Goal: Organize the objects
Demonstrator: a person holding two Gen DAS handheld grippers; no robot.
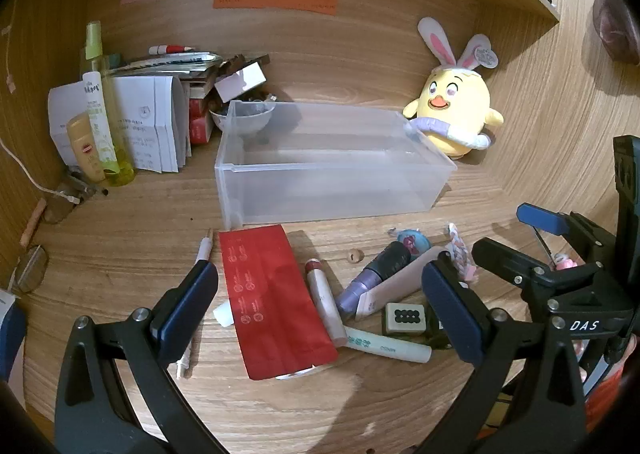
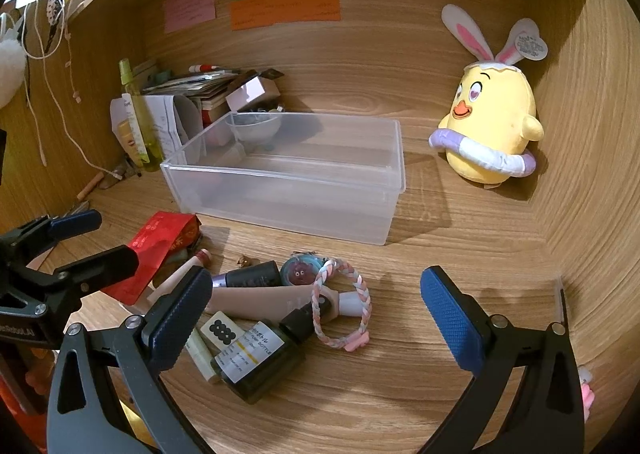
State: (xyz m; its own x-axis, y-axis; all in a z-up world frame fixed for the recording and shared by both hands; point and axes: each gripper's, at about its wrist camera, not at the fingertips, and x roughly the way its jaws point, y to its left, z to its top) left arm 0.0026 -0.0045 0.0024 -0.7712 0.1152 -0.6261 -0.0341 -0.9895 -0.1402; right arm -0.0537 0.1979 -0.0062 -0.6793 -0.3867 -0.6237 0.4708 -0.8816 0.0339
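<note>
A clear plastic bin (image 1: 320, 181) (image 2: 288, 197) stands empty on the wooden desk. In front of it lies a loose pile: a red pouch (image 1: 272, 302) (image 2: 160, 254), a pink lip tube (image 1: 326, 302), a purple-capped tube (image 1: 372, 278), a mahjong tile (image 1: 404, 318) (image 2: 222, 330), a pale green stick (image 1: 388, 348), a dark pump bottle (image 2: 256, 358) and a braided bracelet (image 2: 340, 306). My left gripper (image 1: 324, 306) hangs open over the pouch and tubes. My right gripper (image 2: 316, 310) is open above the bracelet and bottle. Neither holds anything.
A yellow chick plush with rabbit ears (image 1: 456, 109) (image 2: 492, 129) sits right of the bin. Bottles, papers and small boxes (image 1: 132, 121) (image 2: 168, 113) crowd the back left corner. A pen (image 1: 200, 266) lies left of the pouch. Wooden walls enclose the desk.
</note>
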